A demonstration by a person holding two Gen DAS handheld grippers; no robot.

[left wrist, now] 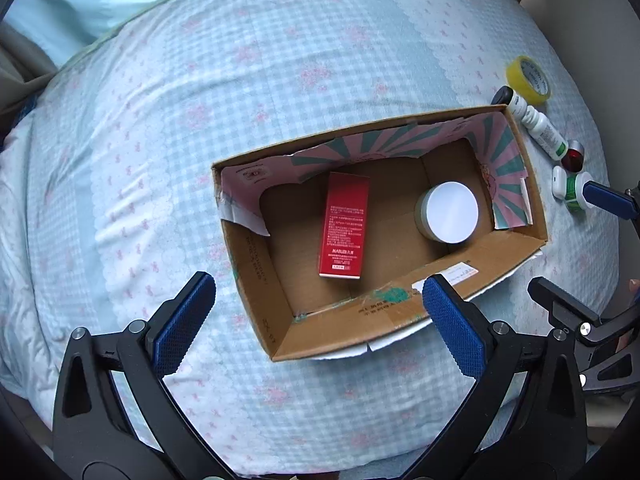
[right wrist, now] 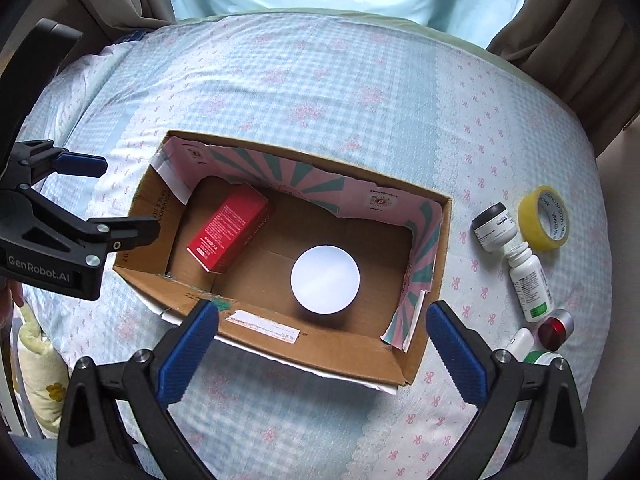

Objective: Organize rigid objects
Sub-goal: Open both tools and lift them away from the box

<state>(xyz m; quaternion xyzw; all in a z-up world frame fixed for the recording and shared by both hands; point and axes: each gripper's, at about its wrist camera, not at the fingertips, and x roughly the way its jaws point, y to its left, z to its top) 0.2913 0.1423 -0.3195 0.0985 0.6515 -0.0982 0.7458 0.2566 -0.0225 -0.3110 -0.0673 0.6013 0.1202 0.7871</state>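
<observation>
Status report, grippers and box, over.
Left gripper open, empty; right gripper open, empty. Cardboard box holds red carton and white-lidded jar. Bottles and tape roll outside box. Nothing blocking.

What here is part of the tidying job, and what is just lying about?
Part of the job:
- cardboard box, already holding the red carton and white-lidded jar
- beside it: tape roll, black-capped jar, white bottle, red-topped cap
- left tool and right tool, both open

Just lying about:
- patterned bedspread
- curtains
</observation>
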